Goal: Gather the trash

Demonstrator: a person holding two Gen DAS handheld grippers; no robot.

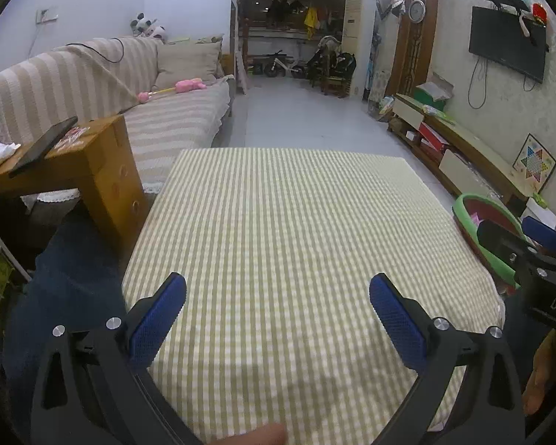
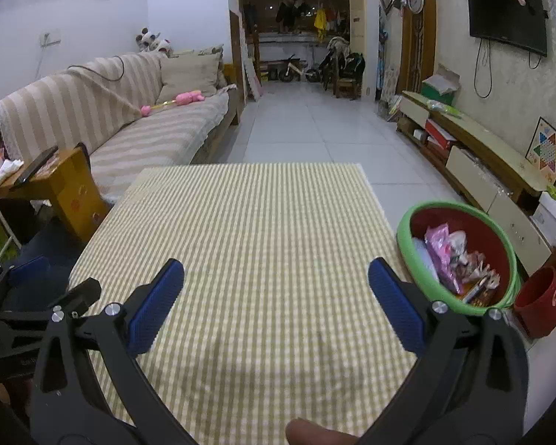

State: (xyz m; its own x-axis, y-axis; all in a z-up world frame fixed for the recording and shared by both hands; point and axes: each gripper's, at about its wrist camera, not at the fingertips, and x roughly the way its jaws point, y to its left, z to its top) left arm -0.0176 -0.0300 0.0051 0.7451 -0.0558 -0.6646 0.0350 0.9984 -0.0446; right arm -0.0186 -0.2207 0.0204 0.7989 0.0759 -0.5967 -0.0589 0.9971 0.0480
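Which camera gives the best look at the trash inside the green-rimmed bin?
The right wrist view: the green-rimmed bin opens toward it, showing wrappers inside. The left wrist view catches only part of its rim, partly behind the right gripper.

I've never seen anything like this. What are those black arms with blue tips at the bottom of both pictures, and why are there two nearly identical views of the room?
There is no robot here. A person holds one two-finger tool in each hand, and each tool carries a wide-angle camera looking forward along its fingers. So one picture comes from the left hand-held gripper, the other from the right hand-held gripper. The blue parts are its grip pads. Both tools are open and hold nothing.

Below them is a table covered by a checked cloth; no loose item shows on it. To the right of the table stands a green-rimmed bin with wrappers and other trash already inside, which fits the job of collecting trash. In the left view, the right tool shows at the far right edge, in front of that bin.
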